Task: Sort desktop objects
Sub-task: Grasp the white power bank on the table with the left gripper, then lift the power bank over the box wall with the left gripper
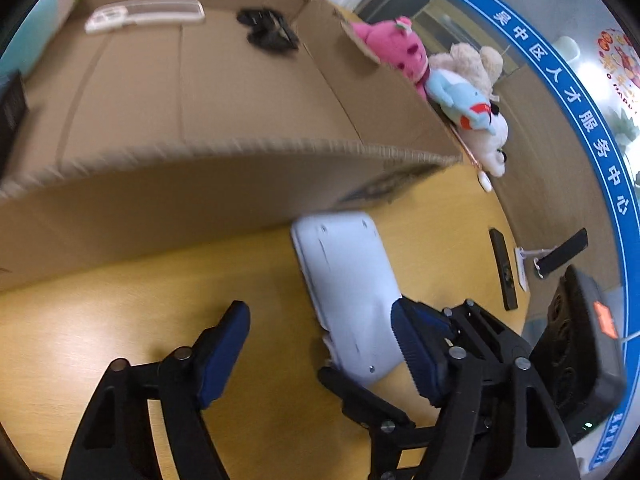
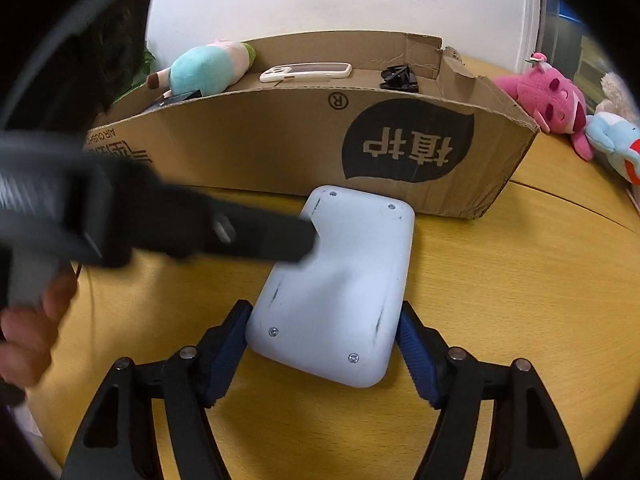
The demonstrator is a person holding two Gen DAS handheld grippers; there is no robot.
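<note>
A pale grey-white plastic device [image 2: 336, 292] lies face down on the yellow table in front of a cardboard box [image 2: 280, 140]. My right gripper [image 2: 324, 344] is shut on its near end, a blue pad on each side. My left gripper [image 1: 320, 344] is open; the device [image 1: 348, 280] lies just inside its right finger [image 1: 416, 352], and its arm [image 2: 240, 232] reaches over the device's far left corner in the right wrist view. The box holds a white phone [image 2: 306, 72] and a black clip-like object [image 2: 398, 78].
Pink [image 2: 556, 104], blue [image 2: 616, 144] and beige plush toys lie right of the box, a teal plush [image 2: 208, 68] at its left end. In the left wrist view a black remote [image 1: 503, 268] and a white cable end [image 1: 485, 182] lie on the table [image 1: 120, 320].
</note>
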